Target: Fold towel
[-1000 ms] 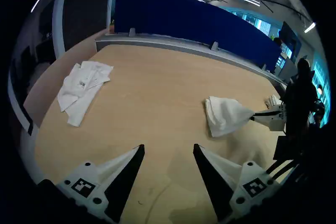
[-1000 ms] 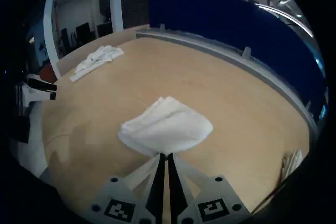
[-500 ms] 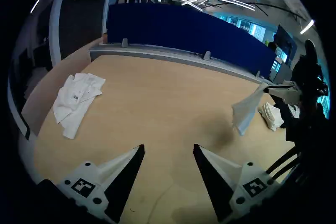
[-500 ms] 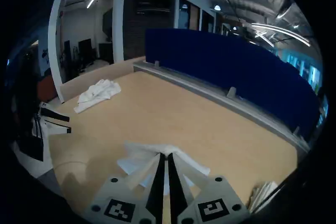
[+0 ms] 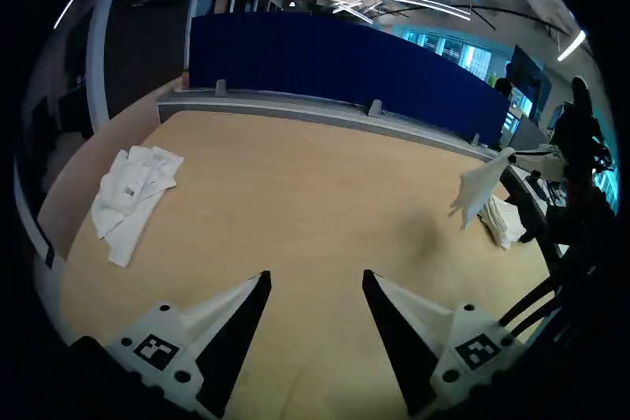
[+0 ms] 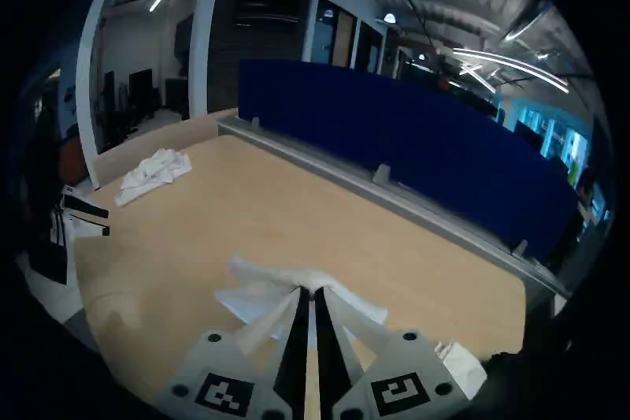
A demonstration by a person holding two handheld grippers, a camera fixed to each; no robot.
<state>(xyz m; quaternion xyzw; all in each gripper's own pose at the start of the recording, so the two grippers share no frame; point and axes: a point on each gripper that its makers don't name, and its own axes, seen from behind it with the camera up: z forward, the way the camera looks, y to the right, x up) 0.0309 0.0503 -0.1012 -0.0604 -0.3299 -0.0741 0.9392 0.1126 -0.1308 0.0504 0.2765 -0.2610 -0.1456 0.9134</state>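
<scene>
— Where's the left tool?
— The left tool (image 5: 315,276) hovers low over the worktop (image 5: 315,183), fingers spread wide with nothing between them.
— And the right one?
— The right tool (image 6: 307,294) has its fingers pinched together on a white towel (image 6: 260,294), which droops from the tips, clear of the wood. In the left gripper view it hangs near a stack of folded towels (image 5: 504,219).
— Farther off?
— A heap of white cloths (image 5: 130,187) lies by the worktop's far left edge, and a blue partition (image 5: 339,57) stands behind.
</scene>
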